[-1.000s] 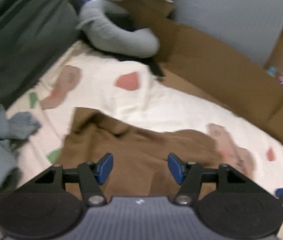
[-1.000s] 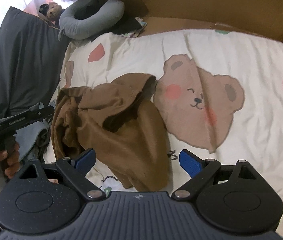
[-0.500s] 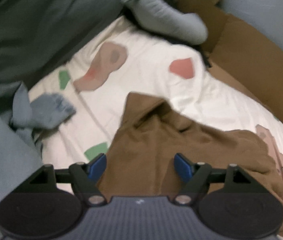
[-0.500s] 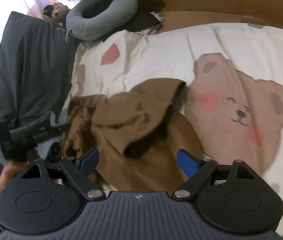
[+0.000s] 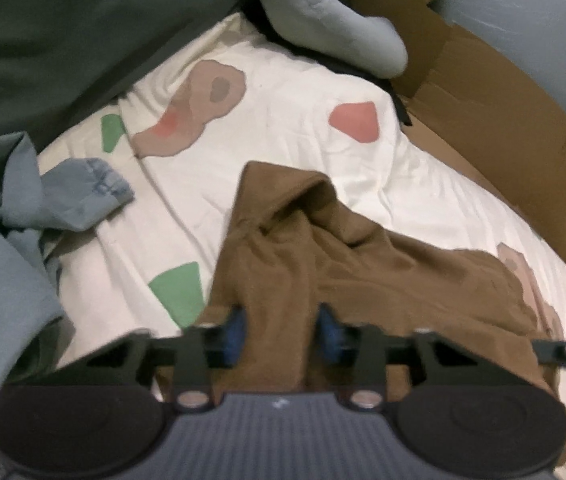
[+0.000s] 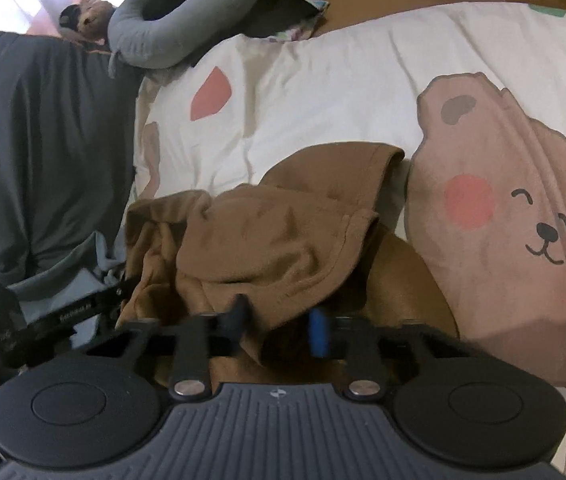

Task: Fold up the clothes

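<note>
A crumpled brown garment lies on the white bear-print bedsheet. My left gripper is closing its jaws on a bunched fold at the garment's near edge, and the blue pads press the cloth from both sides. In the right wrist view the same brown garment lies in a heap. My right gripper is closing its jaws on a hanging flap of it. The left gripper shows at the garment's left side there. Cloth hides part of each pad.
A dark grey pillow and a curved grey cushion lie at the head of the bed, with a plush toy behind. Blue-grey clothes are piled at the left. Brown cardboard lines the far side. A bear print marks the sheet.
Both grippers came down onto the brown garment and went from wide open to pinching folds of it. The cloth now bunches up between the pads.
</note>
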A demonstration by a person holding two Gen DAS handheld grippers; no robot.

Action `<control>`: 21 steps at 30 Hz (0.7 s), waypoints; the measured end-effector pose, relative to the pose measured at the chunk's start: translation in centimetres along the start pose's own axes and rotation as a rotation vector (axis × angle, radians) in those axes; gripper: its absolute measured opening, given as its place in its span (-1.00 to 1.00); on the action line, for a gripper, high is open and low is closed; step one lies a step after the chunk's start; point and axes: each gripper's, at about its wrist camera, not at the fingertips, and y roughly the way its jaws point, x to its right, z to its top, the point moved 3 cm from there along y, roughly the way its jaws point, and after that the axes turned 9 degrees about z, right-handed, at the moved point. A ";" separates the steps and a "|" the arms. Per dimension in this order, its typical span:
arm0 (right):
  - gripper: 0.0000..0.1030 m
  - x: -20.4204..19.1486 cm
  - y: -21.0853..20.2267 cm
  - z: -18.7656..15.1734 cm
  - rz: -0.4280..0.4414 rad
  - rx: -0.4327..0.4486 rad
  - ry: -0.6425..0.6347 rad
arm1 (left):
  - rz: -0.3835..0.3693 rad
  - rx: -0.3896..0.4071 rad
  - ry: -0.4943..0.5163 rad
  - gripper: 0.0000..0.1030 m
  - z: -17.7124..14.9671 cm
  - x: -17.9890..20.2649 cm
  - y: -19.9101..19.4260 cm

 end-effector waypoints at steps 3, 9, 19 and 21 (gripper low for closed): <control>-1.00 -1.4 -1.1 0.8 0.015 0.027 -0.058 | 0.023 0.027 0.032 -0.93 0.4 -0.1 -1.0; -1.00 -3.4 -4.4 2.8 0.021 0.102 -0.133 | 0.061 0.141 0.064 -0.96 2.8 -0.9 -5.2; -1.00 -5.2 -12.2 4.1 0.014 0.218 -0.163 | 0.121 0.290 0.124 -0.96 5.8 -1.6 -14.0; -1.00 -5.6 -14.1 3.5 0.011 0.223 -0.178 | 0.120 0.309 0.121 -0.96 6.0 -1.6 -15.7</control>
